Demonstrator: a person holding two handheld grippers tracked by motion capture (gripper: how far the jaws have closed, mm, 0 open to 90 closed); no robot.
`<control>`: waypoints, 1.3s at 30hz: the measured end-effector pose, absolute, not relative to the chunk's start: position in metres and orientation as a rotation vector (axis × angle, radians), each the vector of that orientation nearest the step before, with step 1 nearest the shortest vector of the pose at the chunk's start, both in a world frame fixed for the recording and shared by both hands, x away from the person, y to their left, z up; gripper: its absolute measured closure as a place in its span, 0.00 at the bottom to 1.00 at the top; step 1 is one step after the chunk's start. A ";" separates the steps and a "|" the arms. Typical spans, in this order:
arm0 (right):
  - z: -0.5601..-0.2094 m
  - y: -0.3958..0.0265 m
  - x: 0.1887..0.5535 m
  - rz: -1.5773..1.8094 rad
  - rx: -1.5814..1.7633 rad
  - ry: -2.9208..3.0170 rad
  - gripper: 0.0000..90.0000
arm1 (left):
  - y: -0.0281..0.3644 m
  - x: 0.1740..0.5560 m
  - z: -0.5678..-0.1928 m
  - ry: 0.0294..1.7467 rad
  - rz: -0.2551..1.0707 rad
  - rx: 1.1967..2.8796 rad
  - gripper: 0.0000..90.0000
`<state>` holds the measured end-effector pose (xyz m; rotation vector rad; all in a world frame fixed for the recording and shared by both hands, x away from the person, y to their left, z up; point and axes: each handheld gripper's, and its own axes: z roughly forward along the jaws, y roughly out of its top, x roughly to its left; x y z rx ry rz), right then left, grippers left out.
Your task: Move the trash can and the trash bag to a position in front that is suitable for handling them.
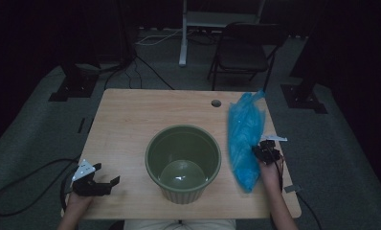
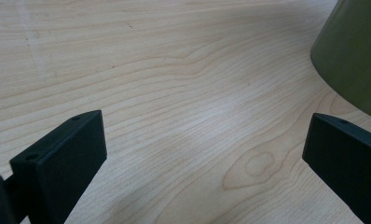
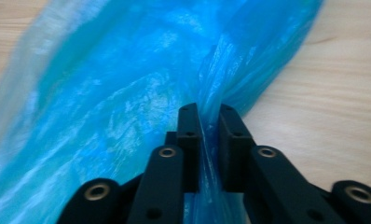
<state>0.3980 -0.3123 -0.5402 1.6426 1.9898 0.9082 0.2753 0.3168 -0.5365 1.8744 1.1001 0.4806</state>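
bag: blue plastic bag (image 1: 246,139) lies along the worktop (image 1: 131,124) right edge, long axis running far edge to near edge.
bag vs bucket: green bucket (image 1: 183,163) sits at mid worktop, just left of the bag.
right tongs (image 3: 208,126): pinching a fold on the bag's right side, pointing left toward the bucket.
left tongs (image 2: 202,154): spread wide, empty, near-left corner, beside the bucket, well apart from the bag.
judgement: right hand is nearer; next move is probably carrying the bag left.

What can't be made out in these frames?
- Blue plastic bag: its ends run off the right gripper view's edges; contents hidden by crumpled film.
- Right gripper: small and dark in the high view.
- Green pot: cropped by the left gripper view's corner.
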 end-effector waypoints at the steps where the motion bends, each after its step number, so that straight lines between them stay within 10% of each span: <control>1: -0.539 -0.312 0.397 0.906 1.640 2.019 0.95 | 0.317 0.276 -0.537 1.102 0.478 1.874 0.00; 33: -0.540 -0.325 0.204 1.143 1.699 2.082 0.93 | 0.312 0.275 -0.539 1.086 0.493 1.874 0.00; 39: -0.539 -0.327 0.175 1.139 1.720 2.077 0.66 | 0.313 0.275 -0.539 1.090 0.492 1.867 0.00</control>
